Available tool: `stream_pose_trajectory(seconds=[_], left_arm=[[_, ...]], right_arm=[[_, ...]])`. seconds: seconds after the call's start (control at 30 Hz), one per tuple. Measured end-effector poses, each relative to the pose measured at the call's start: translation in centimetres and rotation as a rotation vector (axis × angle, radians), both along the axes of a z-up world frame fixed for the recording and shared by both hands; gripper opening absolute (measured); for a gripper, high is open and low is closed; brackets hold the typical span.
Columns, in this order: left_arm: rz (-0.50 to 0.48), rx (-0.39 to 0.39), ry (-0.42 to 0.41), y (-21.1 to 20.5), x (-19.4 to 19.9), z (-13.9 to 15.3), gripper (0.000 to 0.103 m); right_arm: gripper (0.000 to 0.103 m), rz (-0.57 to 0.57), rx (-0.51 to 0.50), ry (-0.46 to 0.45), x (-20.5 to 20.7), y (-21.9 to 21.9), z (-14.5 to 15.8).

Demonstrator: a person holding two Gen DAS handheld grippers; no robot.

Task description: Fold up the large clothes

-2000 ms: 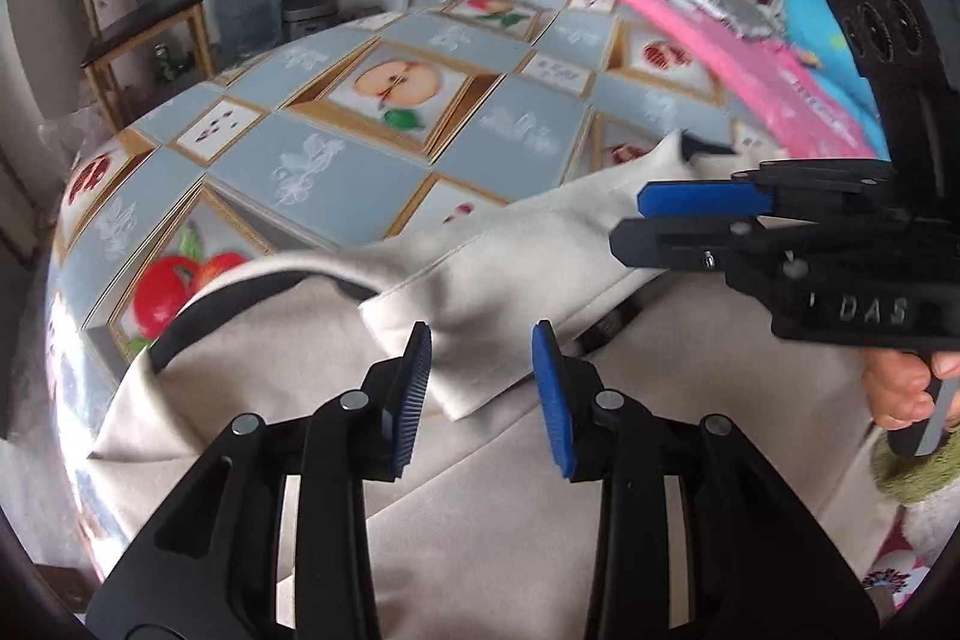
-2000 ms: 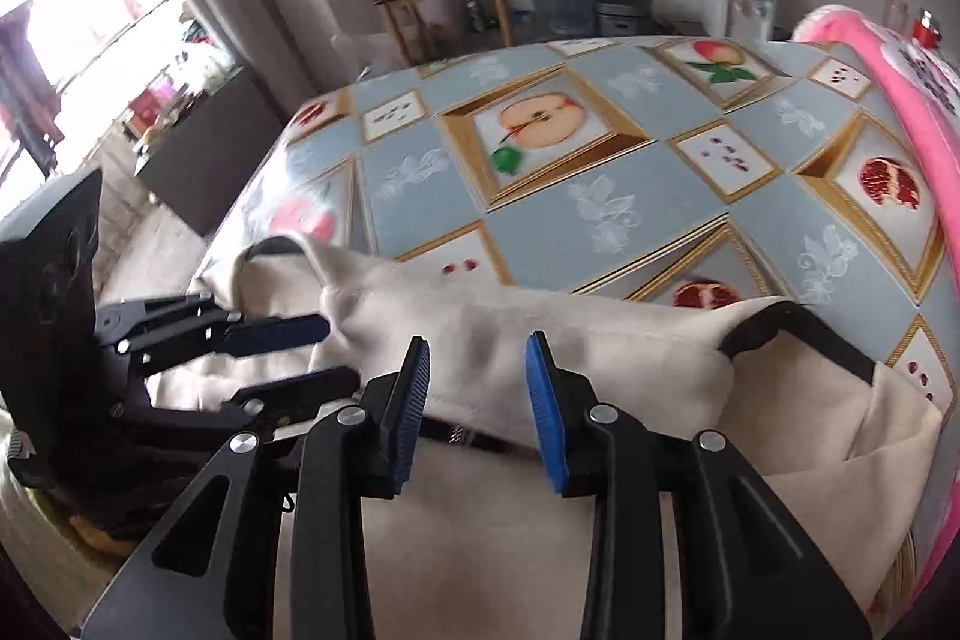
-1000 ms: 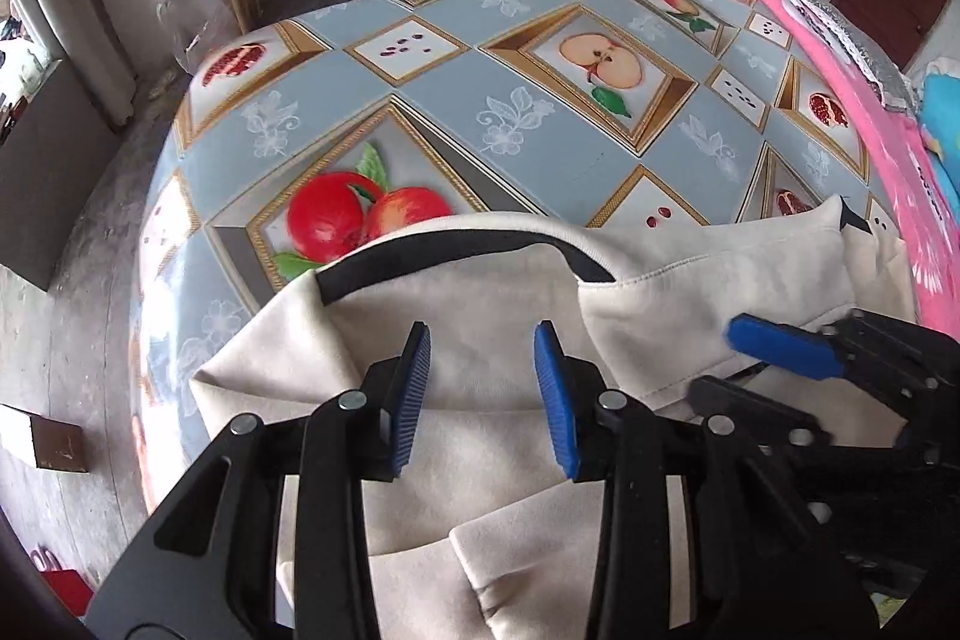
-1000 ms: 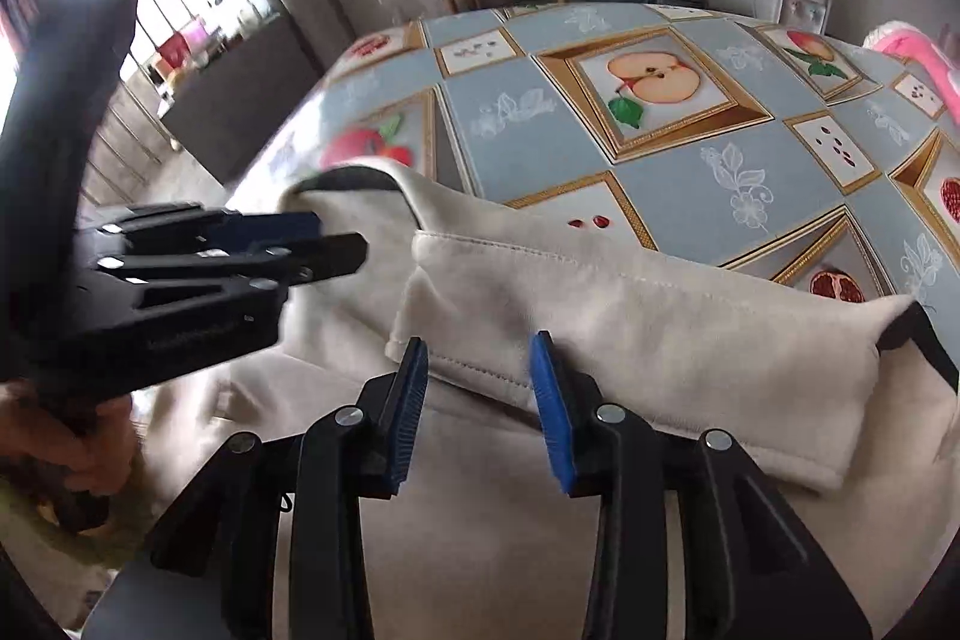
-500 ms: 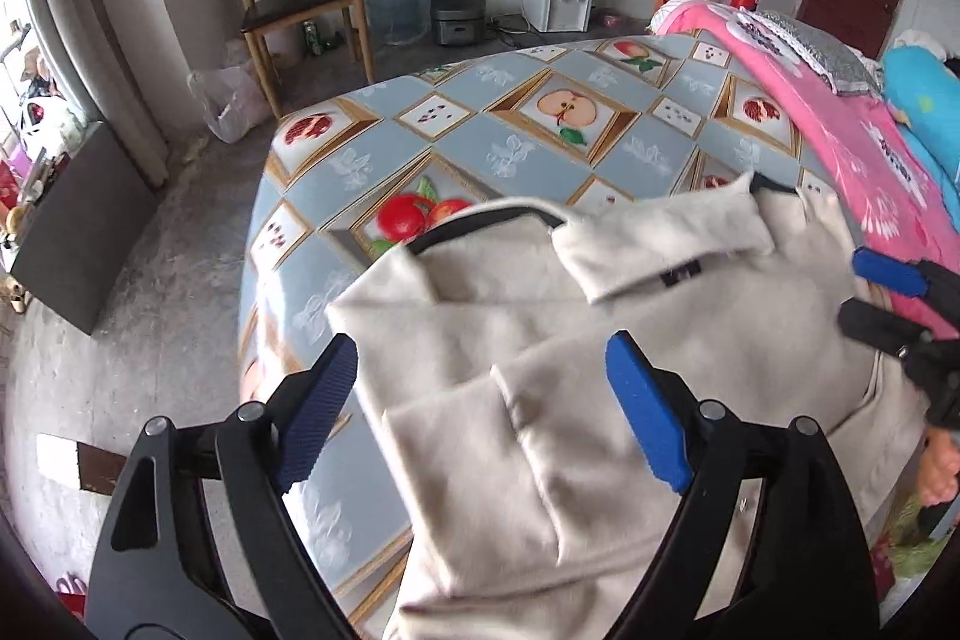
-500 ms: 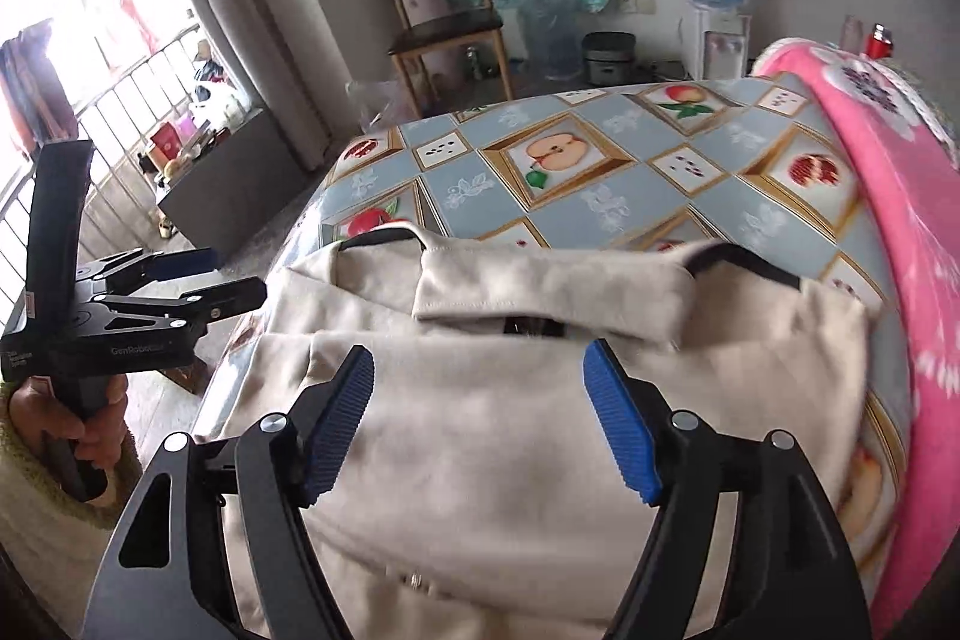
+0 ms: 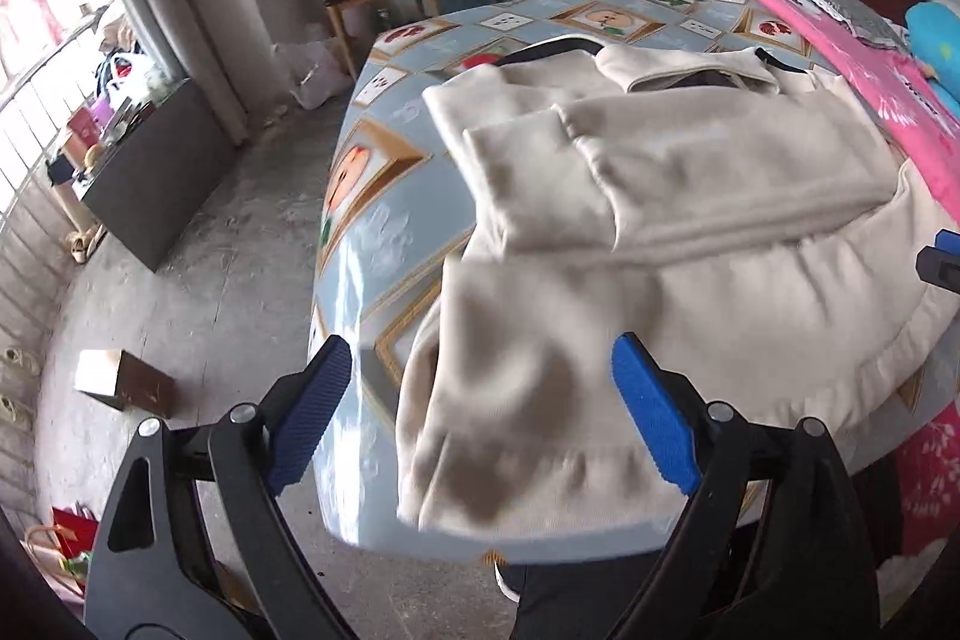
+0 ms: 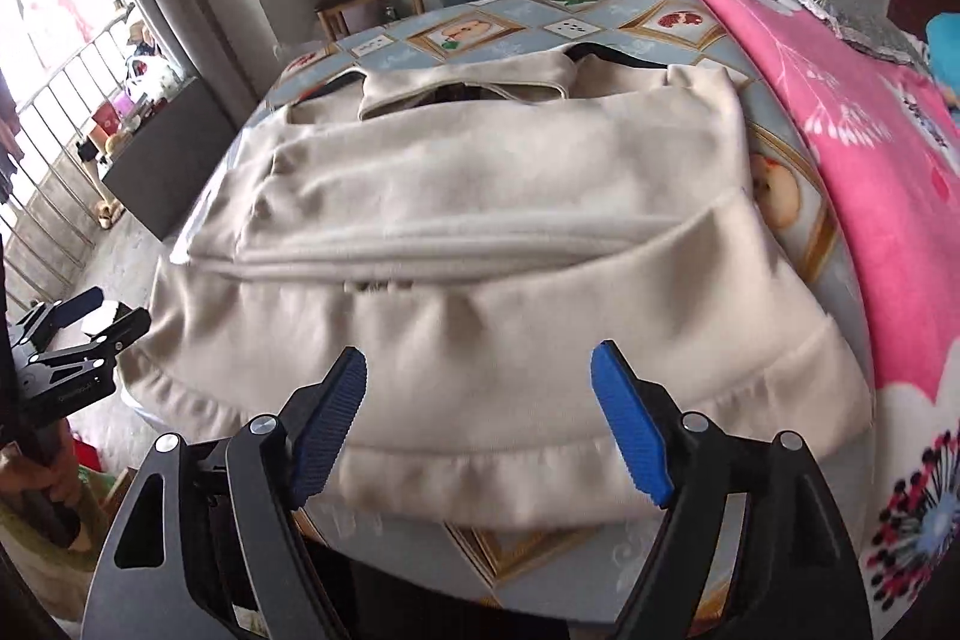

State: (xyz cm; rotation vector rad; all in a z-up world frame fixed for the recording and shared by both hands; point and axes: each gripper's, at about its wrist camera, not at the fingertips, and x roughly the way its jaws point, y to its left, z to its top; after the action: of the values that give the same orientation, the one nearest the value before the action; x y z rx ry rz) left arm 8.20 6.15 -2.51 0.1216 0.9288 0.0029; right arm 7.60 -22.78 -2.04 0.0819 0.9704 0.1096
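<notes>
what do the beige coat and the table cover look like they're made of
Beige coat: probably a soft, matte, wool-like or brushed fabric; thick rounded folds, no sheen.
Table cover: likely printed vinyl or oilcloth; it shows glossy window glare near its edge.

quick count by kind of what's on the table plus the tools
coat: 1
pink blanket: 1
tools: 2, left tool and right tool, both opening, nothing between the fingers
total: 4

Matt beige cloth coat [image 7: 690, 196] on glossy printed tablecloth [image 7: 384, 220]
</notes>
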Motion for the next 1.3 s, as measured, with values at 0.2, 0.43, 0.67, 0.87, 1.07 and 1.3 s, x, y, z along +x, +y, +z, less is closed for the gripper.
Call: stream_pose_trajectory(seconds=[0.2,0.43,0.67,0.87,1.07,1.3], left_arm=[[0.061,-0.059,-0.057,2.3,-3.5,-0.5,0.085],[0.033,-0.156,-0.113,4.1,-3.2,0.0,0.085],[-0.073,-0.306,-0.026,3.8,0.6,-0.9,0.057],[-0.065,-0.334,0.084,4.2,2.6,-3.0,0.048],[-0.098,-0.425,0.138,5.4,4.3,-4.1,0.047],[-0.142,-0.409,0.125,5.5,4.1,-3.9,0.030]], right_arm=[[0.076,0.040,-0.004,-0.024,-1.3,0.4,0.6],[0.076,0.068,0.000,0.037,0.0,1.8,-1.5],[0.076,0.059,-0.009,0.095,1.5,2.2,-3.5],[0.076,0.058,-0.004,0.121,2.2,1.9,-4.3],[0.076,0.056,0.003,0.123,2.6,2.1,-4.4],[0.076,0.071,0.130,0.120,2.7,2.2,-3.2]])
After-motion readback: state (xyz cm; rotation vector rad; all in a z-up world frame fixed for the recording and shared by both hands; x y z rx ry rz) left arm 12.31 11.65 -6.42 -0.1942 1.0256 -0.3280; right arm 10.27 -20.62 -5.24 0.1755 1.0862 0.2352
